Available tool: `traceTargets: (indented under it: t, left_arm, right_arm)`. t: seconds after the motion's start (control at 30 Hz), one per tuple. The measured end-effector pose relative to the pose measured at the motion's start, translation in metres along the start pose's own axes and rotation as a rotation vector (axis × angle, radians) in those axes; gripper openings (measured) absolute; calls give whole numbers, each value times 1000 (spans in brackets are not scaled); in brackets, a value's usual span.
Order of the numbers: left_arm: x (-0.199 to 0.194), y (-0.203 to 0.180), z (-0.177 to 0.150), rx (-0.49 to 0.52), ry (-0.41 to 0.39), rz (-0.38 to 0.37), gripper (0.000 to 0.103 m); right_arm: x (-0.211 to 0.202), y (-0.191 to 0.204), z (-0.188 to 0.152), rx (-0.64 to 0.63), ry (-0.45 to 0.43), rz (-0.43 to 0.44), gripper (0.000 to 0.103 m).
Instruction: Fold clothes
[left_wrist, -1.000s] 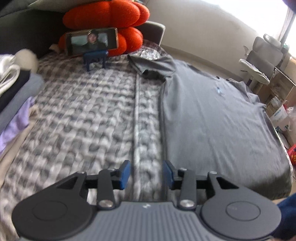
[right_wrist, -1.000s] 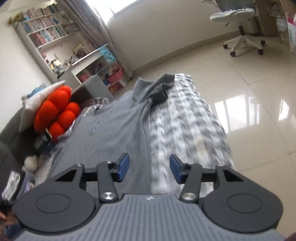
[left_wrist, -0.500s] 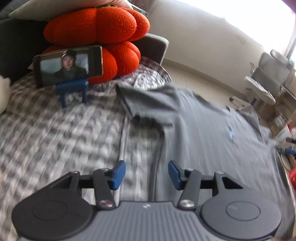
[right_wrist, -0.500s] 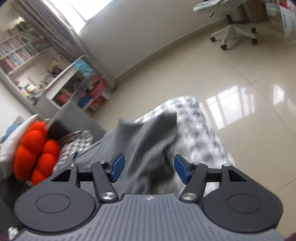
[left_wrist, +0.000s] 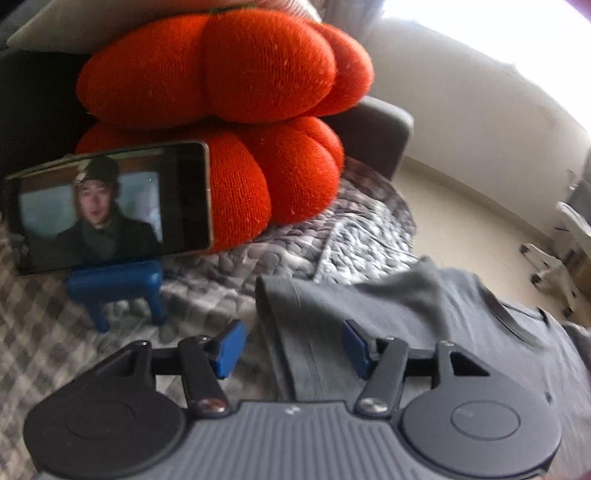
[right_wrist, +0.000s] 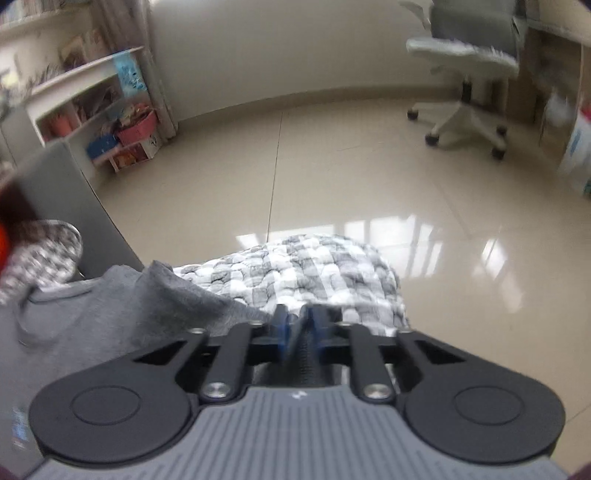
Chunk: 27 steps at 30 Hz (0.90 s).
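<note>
Two grippers work over a bed covered by a grey-and-white checked quilt (left_wrist: 48, 325), where a grey shirt (left_wrist: 424, 306) lies spread.

Left gripper (left_wrist: 291, 347): its jaws stand about half apart and are opening. One sleeve (left_wrist: 295, 332) of the shirt runs up between the blue pads (left_wrist: 229, 349), its hemmed end just beyond them, and neither pad presses on the cloth. Beyond the sleeve, toward the head of the bed, a phone (left_wrist: 110, 206) showing a video sits on a blue stand (left_wrist: 118, 288), leaning against two stacked orange pumpkin-shaped cushions (left_wrist: 229, 74). The shirt's body and collar stretch away to the right, with a pale floor behind.

Right gripper (right_wrist: 297, 321): its jaws are closed together at the bed's rounded corner, where the shirt's other sleeve (right_wrist: 192, 299) meets the quilt; the view is too blurred to tell whether cloth is pinched between them. Left of it stand a low white shelf (right_wrist: 88, 107) of books and boxes; to the right, on glossy tiles, a wheeled office chair (right_wrist: 469, 74).
</note>
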<state>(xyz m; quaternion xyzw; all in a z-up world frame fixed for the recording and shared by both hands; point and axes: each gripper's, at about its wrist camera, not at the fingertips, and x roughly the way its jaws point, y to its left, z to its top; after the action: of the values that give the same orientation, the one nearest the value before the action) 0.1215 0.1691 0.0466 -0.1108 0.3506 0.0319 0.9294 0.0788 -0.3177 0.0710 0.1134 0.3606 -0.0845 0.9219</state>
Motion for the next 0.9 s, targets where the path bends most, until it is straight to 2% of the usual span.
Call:
traceTargets:
  t: [0.07, 0.13, 0.17, 0.2, 0.27, 0.6, 0.73, 0.83, 0.9]
  left_arm:
    - [15, -6, 2, 5, -19, 53, 59]
    - [28, -12, 1, 30, -27, 126, 35]
    - [29, -14, 2, 43, -29, 137, 13]
    - [31, -16, 2, 57, -31, 147, 4]
    - [28, -16, 3, 66, -53, 152, 3]
    - [32, -2, 8, 42, -91, 213, 3]
    - [31, 6, 6, 5, -93, 232, 3]
    - [33, 9, 4, -3, -70, 207, 0]
    - [29, 10, 3, -18, -57, 184, 2]
  right_arm:
    - [-2, 1, 2, -22, -18, -13, 5]
    - [-8, 1, 6, -51, -46, -58, 4]
    - [-12, 2, 8, -69, -65, -87, 4]
    - [-16, 3, 10, -85, -89, -114, 4]
    - [-24, 0, 11, -94, -122, -138, 3]
    - [4, -6, -14, -113, -73, -325, 3]
    - [13, 6, -12, -106, -63, -365, 3]
    - [26, 25, -17, -205, -24, -375, 5]
    - [28, 35, -18, -269, -30, -391, 13]
